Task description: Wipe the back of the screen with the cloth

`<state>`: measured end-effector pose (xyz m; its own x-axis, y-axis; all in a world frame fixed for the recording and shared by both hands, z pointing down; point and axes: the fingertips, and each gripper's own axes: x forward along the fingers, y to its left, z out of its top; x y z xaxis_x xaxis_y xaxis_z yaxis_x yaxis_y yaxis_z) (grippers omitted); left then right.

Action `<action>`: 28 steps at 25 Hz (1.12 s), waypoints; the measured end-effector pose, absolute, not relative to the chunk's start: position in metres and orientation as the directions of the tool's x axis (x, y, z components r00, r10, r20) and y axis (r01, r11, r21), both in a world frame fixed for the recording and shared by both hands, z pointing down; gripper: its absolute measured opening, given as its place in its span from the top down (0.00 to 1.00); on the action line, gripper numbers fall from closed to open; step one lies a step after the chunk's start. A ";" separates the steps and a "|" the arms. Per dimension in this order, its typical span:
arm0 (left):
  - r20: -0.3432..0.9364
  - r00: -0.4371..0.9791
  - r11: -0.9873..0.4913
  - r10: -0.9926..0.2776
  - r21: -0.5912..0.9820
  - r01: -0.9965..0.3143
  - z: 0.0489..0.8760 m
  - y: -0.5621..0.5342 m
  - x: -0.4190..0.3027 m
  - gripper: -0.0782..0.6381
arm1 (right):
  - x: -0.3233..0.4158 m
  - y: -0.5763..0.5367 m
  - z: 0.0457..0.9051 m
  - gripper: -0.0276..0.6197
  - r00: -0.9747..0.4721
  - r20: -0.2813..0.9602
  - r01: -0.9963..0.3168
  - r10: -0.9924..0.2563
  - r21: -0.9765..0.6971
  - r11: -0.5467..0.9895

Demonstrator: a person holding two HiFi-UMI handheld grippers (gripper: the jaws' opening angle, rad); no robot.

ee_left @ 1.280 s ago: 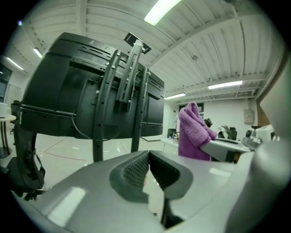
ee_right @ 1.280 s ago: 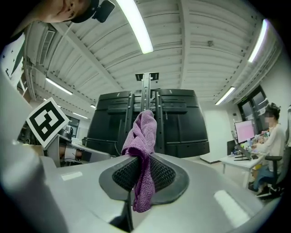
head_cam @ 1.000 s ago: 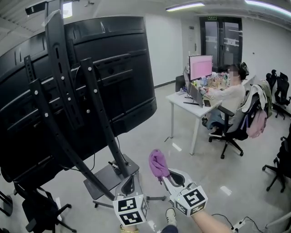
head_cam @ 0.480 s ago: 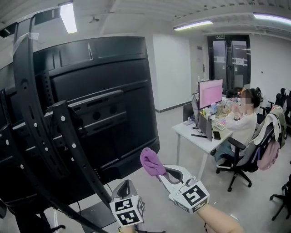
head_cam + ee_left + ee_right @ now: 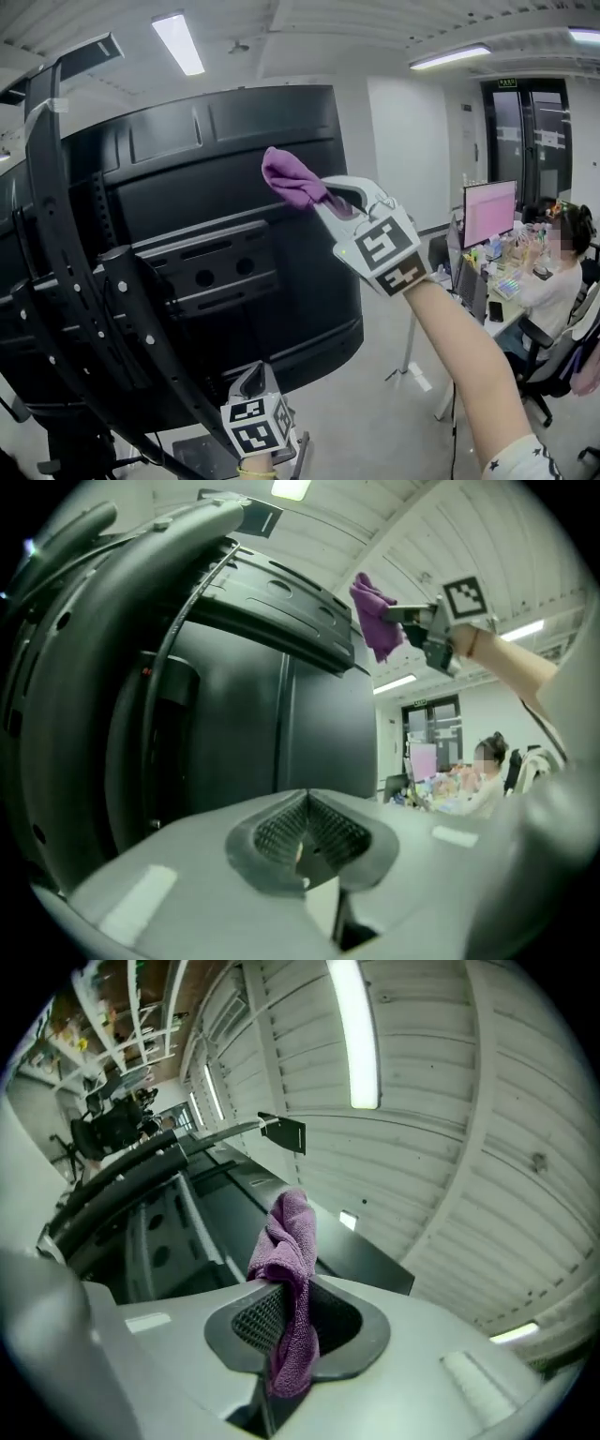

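Note:
The black back of a large screen (image 5: pixel 234 253) fills the left and middle of the head view, carried on a black metal stand with mounting rails (image 5: pixel 66 281). My right gripper (image 5: pixel 323 197) is raised high by the screen's upper right part and is shut on a purple cloth (image 5: pixel 289 178). The cloth bunches at the jaw tips close to the panel; contact is not clear. In the right gripper view the purple cloth (image 5: pixel 289 1269) hangs pinched between the jaws. My left gripper (image 5: pixel 251 380) sits low in front of the stand, jaws shut with nothing in them (image 5: pixel 302 841).
A person (image 5: pixel 562 272) sits at a white desk (image 5: pixel 487 309) with a pink-lit monitor (image 5: pixel 489 211) at the right. An office chair (image 5: pixel 572 366) stands behind the person. Ceiling lights (image 5: pixel 178 42) run overhead. Glass doors (image 5: pixel 525 131) are at the far right.
My right gripper has risen with the cloth from low near the floor up to the screen's upper back. The head view has tilted upward. The left gripper stayed low.

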<state>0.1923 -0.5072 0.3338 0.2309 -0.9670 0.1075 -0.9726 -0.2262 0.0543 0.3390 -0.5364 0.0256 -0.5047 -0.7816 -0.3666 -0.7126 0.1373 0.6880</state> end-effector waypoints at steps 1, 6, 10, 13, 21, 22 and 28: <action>0.106 0.218 -0.214 -0.970 0.045 -0.976 0.332 -0.511 0.192 0.88 | 0.338 -0.547 0.005 0.88 -0.496 -0.387 -0.693 -0.777 0.716 0.086; 0.080 0.148 -0.148 -0.986 0.006 -0.989 0.324 -0.526 0.187 0.88 | 0.322 -0.581 -0.075 0.88 -0.455 -0.505 -0.596 -0.733 0.785 -0.171; 0.075 0.111 -0.111 -0.991 0.005 -0.994 0.324 -0.527 0.184 0.88 | 0.312 -0.609 -0.092 0.88 -0.413 -0.515 -0.526 -0.751 0.808 -0.265; 0.062 0.091 -0.091 -0.994 -0.007 -0.996 0.323 -0.526 0.182 0.88 | 0.305 -0.624 -0.073 0.89 -0.423 -0.490 -0.483 -0.762 0.834 -0.268; 0.052 0.107 -0.105 -0.993 0.038 -0.994 0.330 -0.529 0.192 0.88 | 0.309 -0.621 0.014 0.89 -0.473 -0.405 -0.449 -0.783 0.875 -0.181; 0.053 0.109 -0.107 -0.993 0.042 -0.993 0.332 -0.529 0.194 0.88 | 0.311 -0.621 0.026 0.89 -0.479 -0.392 -0.452 -0.785 0.877 -0.162; 0.069 0.139 -0.134 -0.988 0.062 -0.989 0.345 -0.532 0.203 0.88 | 0.316 -0.612 0.096 0.89 -0.481 -0.343 -0.436 -0.807 0.892 -0.119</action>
